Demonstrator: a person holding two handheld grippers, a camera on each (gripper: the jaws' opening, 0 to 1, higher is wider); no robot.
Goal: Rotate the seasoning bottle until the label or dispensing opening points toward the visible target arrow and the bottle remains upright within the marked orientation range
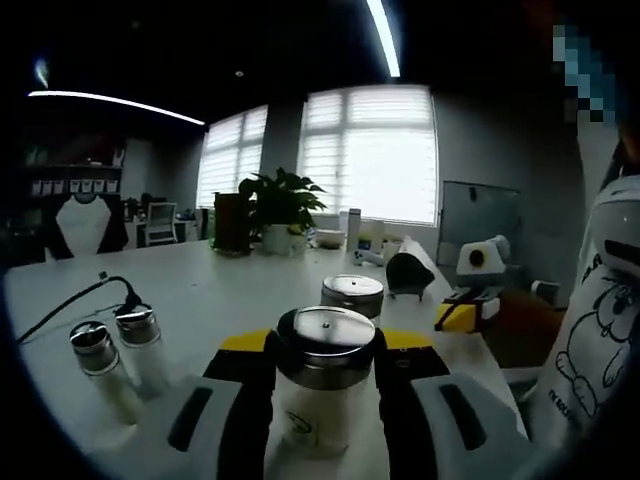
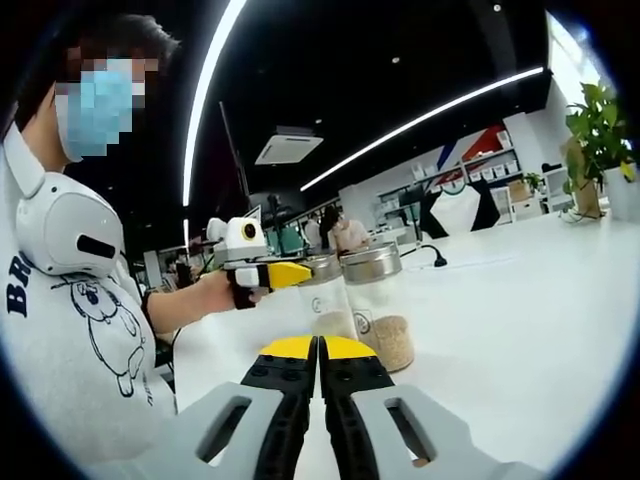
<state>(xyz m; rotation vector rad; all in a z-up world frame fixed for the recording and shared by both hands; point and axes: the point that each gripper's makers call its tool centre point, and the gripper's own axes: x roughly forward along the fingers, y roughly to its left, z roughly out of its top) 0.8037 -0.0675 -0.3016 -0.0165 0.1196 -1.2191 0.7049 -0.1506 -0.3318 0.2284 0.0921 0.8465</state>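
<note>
A glass seasoning bottle (image 1: 322,385) with a steel lid stands upright on the white table (image 1: 220,290). My left gripper (image 1: 326,345) is shut on it, one yellow-tipped jaw pressed against each side. A second steel-lidded jar (image 1: 352,294) stands just behind it. In the right gripper view the held bottle (image 2: 322,300) and the second jar (image 2: 380,305), partly filled with grains, stand side by side, with the left gripper (image 2: 278,274) held by a person's hand. My right gripper (image 2: 318,350) is shut on nothing, just short of the two jars, and also appears at the table's right edge (image 1: 452,317).
Two small shakers (image 1: 115,350) stand to the left, beside a black cable (image 1: 75,300). A potted plant (image 1: 280,210) and small items sit at the table's far end. The person's torso (image 2: 70,330) is close on the left of the right gripper view.
</note>
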